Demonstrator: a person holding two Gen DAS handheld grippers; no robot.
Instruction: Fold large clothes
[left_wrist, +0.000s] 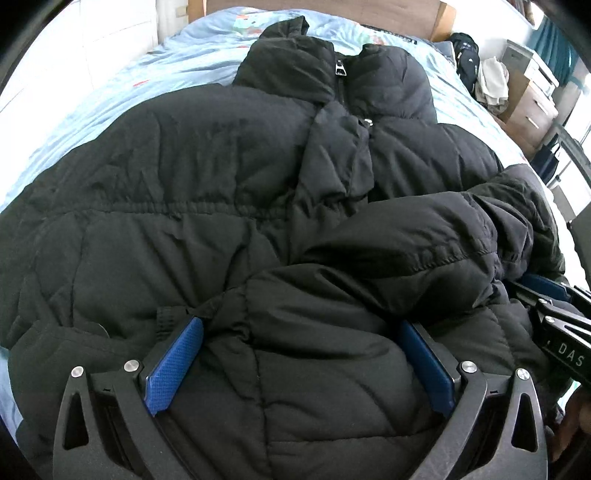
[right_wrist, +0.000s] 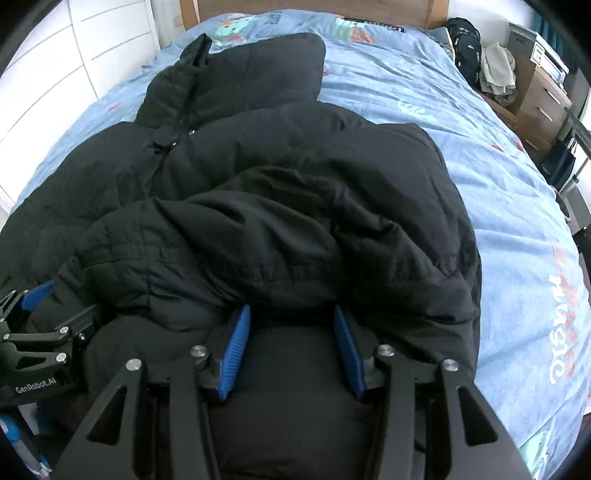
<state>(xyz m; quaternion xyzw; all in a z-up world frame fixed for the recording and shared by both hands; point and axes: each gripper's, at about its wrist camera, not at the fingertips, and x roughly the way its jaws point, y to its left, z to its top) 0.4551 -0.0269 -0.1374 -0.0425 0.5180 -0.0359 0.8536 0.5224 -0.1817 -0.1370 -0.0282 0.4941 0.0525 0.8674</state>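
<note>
Black puffer jacket (left_wrist: 221, 177) spread front-up over the blue bedspread (left_wrist: 92, 110), collar and zipper pull toward the top centre of the left wrist view, hem bulk filling the bottom. One sleeve (left_wrist: 406, 236) folded across the body, lying from the right edge toward the centre.

Left gripper (left_wrist: 299, 332) at the bottom centre, fingers spread wide, blue pads (left_wrist: 175, 365) pressed into the padded hem fabric bulging between them; not clamped tight. Right gripper (right_wrist: 291, 321) at the bottom centre of its own view, fingers parted about halfway, a thick roll of jacket fabric sitting between the pads (right_wrist: 236, 354); whether truly pinched or only straddled cannot be told.

Open bedspread along the right half of the right wrist view, from the jacket's right edge out to the bed's edge. Narrower strip of bedspread at the upper left. Wooden headboard (right_wrist: 314, 7) across the top; drawers (right_wrist: 543, 103) and a dark backpack (right_wrist: 463, 44) at the upper right, well apart from the jacket.
</note>
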